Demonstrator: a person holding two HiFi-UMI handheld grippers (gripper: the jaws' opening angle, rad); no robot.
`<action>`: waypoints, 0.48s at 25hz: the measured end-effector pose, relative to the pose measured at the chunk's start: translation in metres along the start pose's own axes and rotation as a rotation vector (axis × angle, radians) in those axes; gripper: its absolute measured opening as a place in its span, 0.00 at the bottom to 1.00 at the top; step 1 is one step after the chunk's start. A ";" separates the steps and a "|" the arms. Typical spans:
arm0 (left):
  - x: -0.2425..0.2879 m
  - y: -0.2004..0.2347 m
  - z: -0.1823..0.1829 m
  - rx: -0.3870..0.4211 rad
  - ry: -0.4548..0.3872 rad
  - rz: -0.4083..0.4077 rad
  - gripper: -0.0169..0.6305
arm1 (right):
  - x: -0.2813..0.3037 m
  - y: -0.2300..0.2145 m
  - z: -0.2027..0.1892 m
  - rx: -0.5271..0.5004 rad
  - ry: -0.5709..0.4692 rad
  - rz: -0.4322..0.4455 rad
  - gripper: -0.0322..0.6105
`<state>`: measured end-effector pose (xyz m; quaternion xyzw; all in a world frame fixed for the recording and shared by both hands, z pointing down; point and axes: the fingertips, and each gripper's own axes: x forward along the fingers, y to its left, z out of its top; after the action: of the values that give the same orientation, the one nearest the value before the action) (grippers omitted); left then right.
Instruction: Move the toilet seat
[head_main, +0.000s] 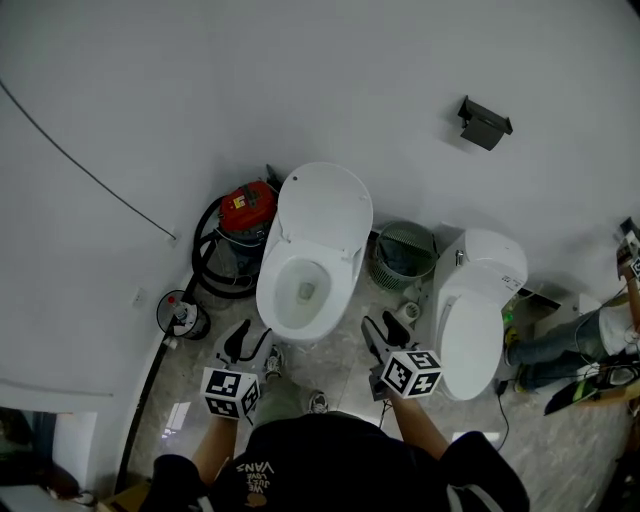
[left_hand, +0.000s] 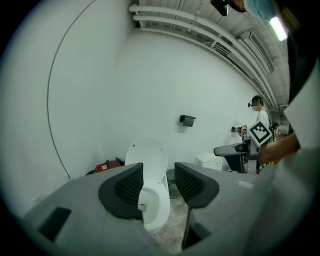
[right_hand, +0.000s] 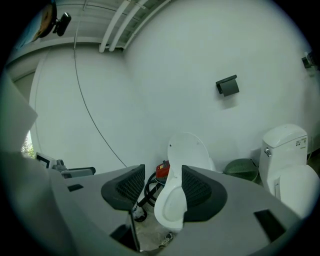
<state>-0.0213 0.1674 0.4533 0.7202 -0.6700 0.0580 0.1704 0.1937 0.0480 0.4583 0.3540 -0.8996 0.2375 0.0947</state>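
The toilet seat stands raised against the far wall, above its open bowl. The left gripper and right gripper hover on its near side, fingers released, grasping nothing.

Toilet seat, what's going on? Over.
Left gripper, right gripper both open, empty, short of toilet. Lid raised, untouched. Red vacuum, green basket alongside, nothing blocking.

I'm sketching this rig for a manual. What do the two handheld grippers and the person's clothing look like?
The left gripper and right gripper match: grey bodies, black curved fingers with textured pads, each carrying a white cube of black square markers. The person wears a dark top.
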 end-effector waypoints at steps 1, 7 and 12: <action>0.005 0.007 -0.004 -0.008 0.014 -0.010 0.30 | 0.006 -0.001 -0.003 0.004 0.008 -0.008 0.38; 0.047 0.056 -0.028 -0.123 0.085 -0.031 0.33 | 0.051 -0.015 -0.037 0.069 0.091 -0.059 0.41; 0.087 0.094 -0.044 -0.202 0.153 -0.021 0.36 | 0.088 -0.028 -0.063 0.122 0.166 -0.105 0.45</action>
<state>-0.0991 0.0957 0.5375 0.6998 -0.6498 0.0433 0.2934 0.1487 0.0092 0.5535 0.3848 -0.8527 0.3150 0.1597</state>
